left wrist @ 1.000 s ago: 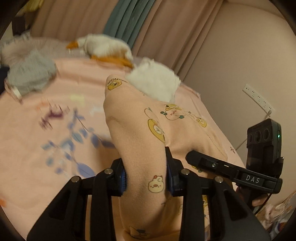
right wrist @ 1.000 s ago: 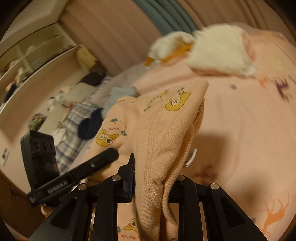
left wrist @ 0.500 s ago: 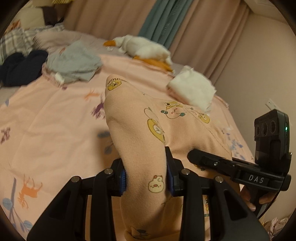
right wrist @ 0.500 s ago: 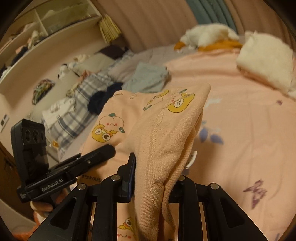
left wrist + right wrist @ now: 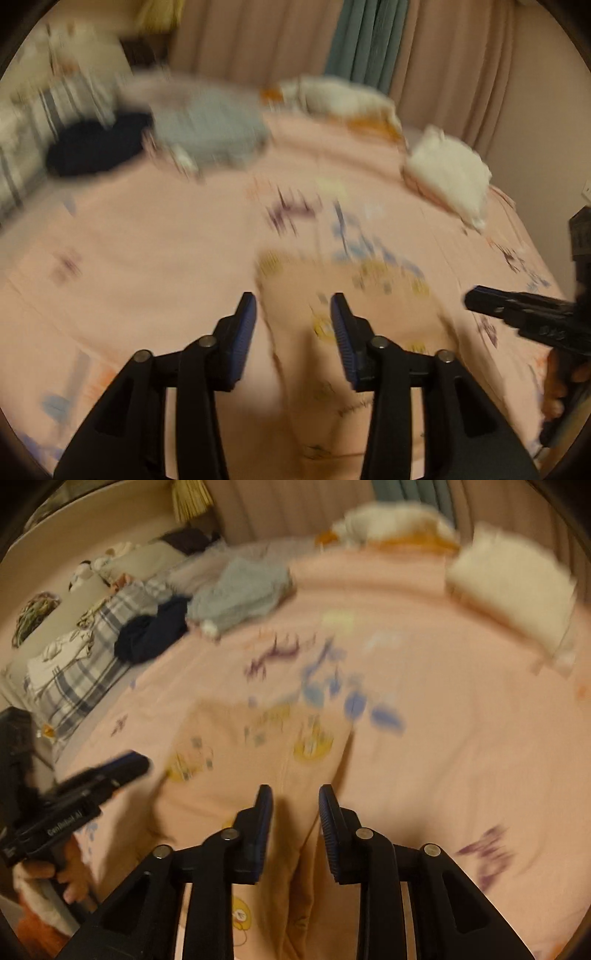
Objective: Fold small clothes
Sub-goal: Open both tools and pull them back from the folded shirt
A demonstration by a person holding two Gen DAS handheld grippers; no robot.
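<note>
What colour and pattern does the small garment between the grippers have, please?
Peach garment with yellow cartoon prints, clearest in the right wrist view.

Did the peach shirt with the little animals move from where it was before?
Yes. The peach shirt dropped: it stood bunched up in front of the fluffy white pile, now lies low on the pink bedsheet. The left gripper has just been opening around it.

Each black hand-held gripper (image 5: 293, 325) has blue ribbed pads (image 5: 264, 823), silver screws (image 5: 378, 341) and white lettering.
</note>
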